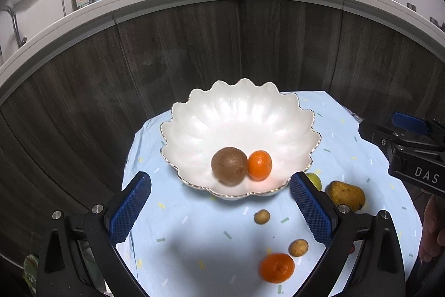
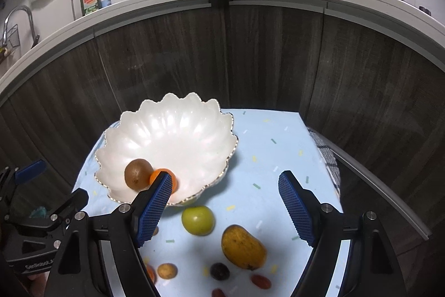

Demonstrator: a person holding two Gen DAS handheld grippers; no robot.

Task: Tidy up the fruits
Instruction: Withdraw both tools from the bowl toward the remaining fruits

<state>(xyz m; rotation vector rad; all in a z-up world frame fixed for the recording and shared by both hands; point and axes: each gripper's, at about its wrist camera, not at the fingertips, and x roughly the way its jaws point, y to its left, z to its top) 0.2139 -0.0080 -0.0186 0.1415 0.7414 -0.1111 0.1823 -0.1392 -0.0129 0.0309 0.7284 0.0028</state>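
Note:
A white scalloped bowl (image 1: 239,116) (image 2: 172,130) on a light blue cloth holds a brown kiwi (image 1: 229,165) (image 2: 137,174) and a small orange (image 1: 259,165) (image 2: 155,176). In front of it on the cloth lie a yellow mango (image 1: 345,195) (image 2: 242,247), a green apple (image 2: 198,220), another orange (image 1: 277,267), two small tan fruits (image 1: 262,216) (image 1: 298,247) and dark grapes (image 2: 219,271). My left gripper (image 1: 219,210) is open and empty just before the bowl. My right gripper (image 2: 224,210) is open and empty above the apple and mango.
The blue cloth (image 1: 200,230) (image 2: 267,152) covers a small table against dark wood cabinet fronts (image 1: 222,46). A white counter above carries pans, dishes and soap. A checked towel (image 2: 328,160) hangs at the table's right edge. The right gripper's body (image 1: 411,157) shows at the right.

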